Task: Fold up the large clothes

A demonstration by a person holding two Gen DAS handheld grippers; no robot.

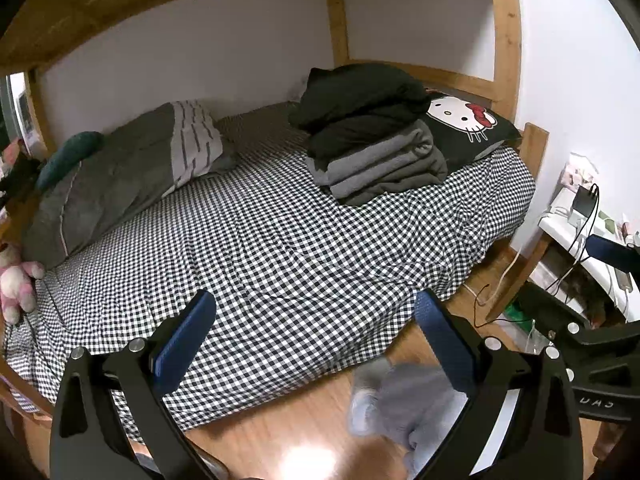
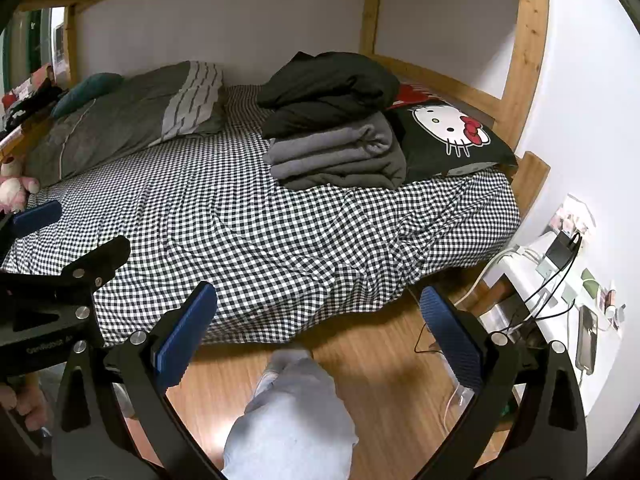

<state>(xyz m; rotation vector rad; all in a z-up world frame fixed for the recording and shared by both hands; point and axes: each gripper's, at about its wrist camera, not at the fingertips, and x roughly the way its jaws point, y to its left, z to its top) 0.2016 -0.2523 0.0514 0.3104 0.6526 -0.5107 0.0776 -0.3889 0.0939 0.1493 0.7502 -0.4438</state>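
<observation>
A stack of folded clothes [image 1: 372, 136], black pieces on top and grey ones below, lies at the far right of a bed with a black-and-white checked sheet [image 1: 280, 248]. The stack also shows in the right wrist view [image 2: 336, 120]. My left gripper [image 1: 316, 340] is open and empty, held above the bed's near edge. My right gripper [image 2: 318, 332] is open and empty, above the bed's edge and the wooden floor. The left gripper [image 2: 40, 216] shows at the left of the right wrist view, and the right gripper [image 1: 612, 252] at the right of the left wrist view.
A Hello Kitty pillow [image 1: 464, 128] lies behind the stack. A grey folded duvet [image 1: 112, 176] and a pink plush toy [image 1: 16, 280] sit at the left. A white side table with chargers and cables [image 2: 560, 280] stands at the right. The person's grey-clad legs [image 2: 292, 416] stand on the floor.
</observation>
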